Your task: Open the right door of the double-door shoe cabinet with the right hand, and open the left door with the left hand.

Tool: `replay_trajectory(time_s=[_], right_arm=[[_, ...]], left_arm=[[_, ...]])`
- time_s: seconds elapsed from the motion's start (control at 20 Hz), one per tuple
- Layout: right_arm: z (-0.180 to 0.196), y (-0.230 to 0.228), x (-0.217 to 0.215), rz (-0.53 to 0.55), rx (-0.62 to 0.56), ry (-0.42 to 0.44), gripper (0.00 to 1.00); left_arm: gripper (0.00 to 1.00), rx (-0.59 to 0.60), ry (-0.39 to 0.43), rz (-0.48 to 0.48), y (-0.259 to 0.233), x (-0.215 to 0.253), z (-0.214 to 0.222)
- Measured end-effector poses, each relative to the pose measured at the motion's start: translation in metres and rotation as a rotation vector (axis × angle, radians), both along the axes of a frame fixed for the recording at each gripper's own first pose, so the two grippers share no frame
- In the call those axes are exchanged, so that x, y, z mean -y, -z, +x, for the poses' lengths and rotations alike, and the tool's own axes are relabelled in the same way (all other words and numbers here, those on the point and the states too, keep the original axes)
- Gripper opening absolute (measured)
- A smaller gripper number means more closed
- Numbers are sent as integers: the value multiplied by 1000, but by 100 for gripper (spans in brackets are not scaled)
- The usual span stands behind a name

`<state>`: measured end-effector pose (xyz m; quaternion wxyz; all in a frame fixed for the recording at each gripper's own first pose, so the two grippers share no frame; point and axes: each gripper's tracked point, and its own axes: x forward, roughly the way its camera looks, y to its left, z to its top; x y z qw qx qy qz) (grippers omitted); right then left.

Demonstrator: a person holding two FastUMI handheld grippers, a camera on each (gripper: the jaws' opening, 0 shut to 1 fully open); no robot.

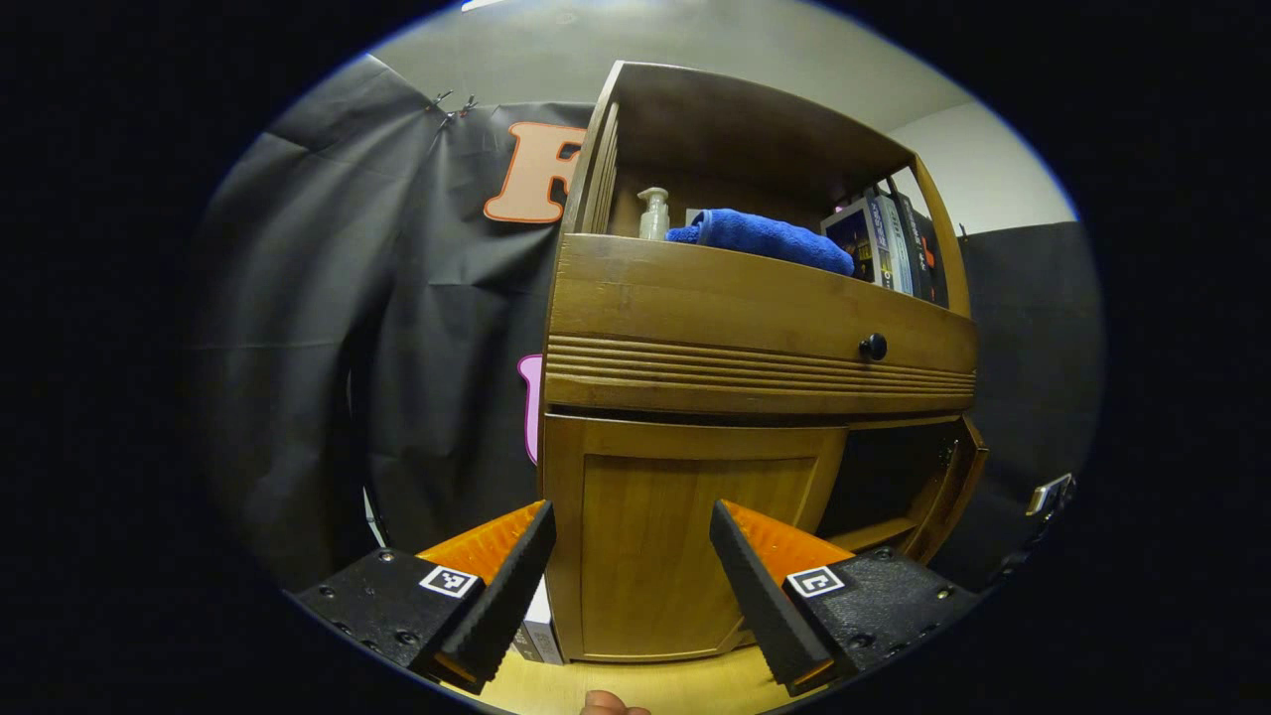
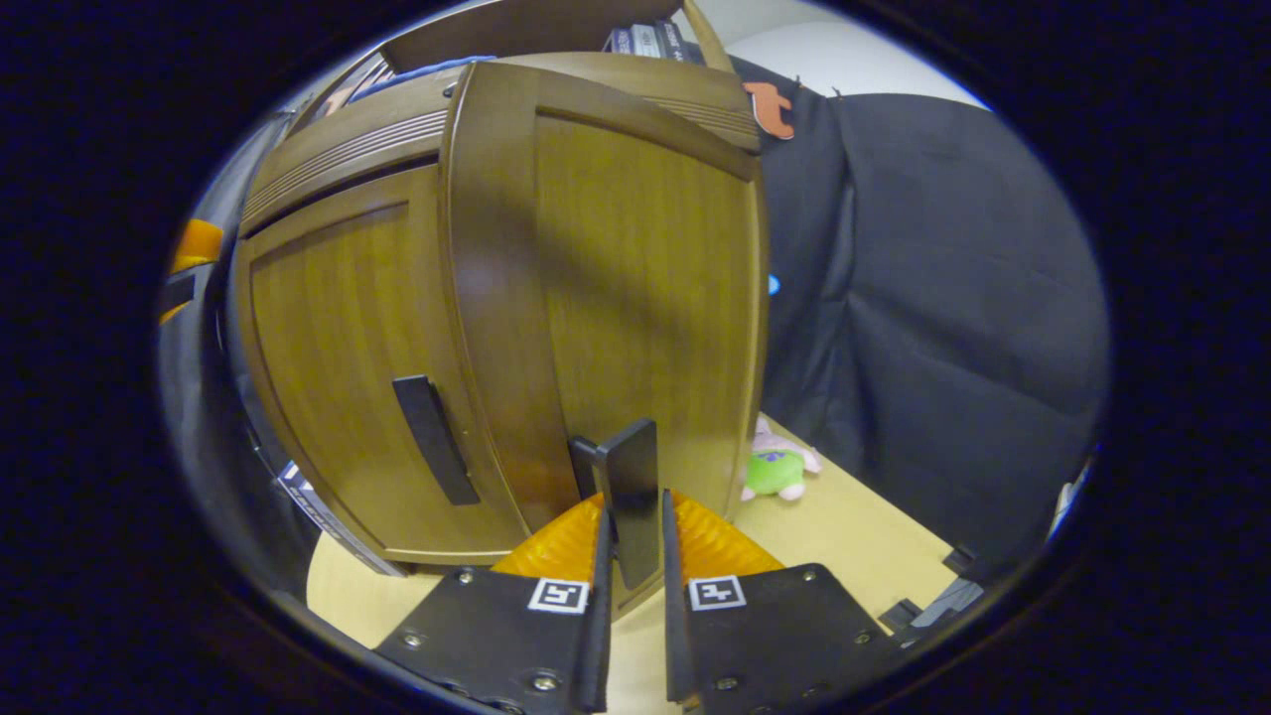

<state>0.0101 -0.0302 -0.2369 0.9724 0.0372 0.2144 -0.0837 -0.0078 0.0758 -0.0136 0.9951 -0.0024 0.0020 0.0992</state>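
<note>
The wooden shoe cabinet [image 1: 755,318] has two lower doors. Its right door [image 2: 645,298] stands swung out toward me, and my right gripper [image 2: 633,521] is shut on that door's black handle [image 2: 628,477]. In the left gripper view the same door shows edge-on [image 1: 961,482] beside the dark open compartment [image 1: 889,477]. The left door [image 1: 685,556] is closed, with its black bar handle [image 2: 434,439] untouched. My left gripper [image 1: 631,521] is open, a short way in front of the left door, with nothing between its fingers.
A drawer with a black knob [image 1: 873,347] sits above the doors. The shelf on top holds a pump bottle [image 1: 652,214], a blue towel [image 1: 765,238] and books [image 1: 889,243]. A box [image 1: 541,631] leans at the cabinet's left base. A plush toy [image 2: 779,467] lies on the floor.
</note>
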Motion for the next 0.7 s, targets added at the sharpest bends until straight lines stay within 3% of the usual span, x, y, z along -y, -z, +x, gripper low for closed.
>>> replay_trajectory(time_s=[0.15,0.7], right_arm=[[-14,0,21,-6,8,29,23],[-50,-3,88,21,14,66,23]], left_arm=[[97,-7,6,50,3,10,-3],[94,-8,113,28,7,70,6]])
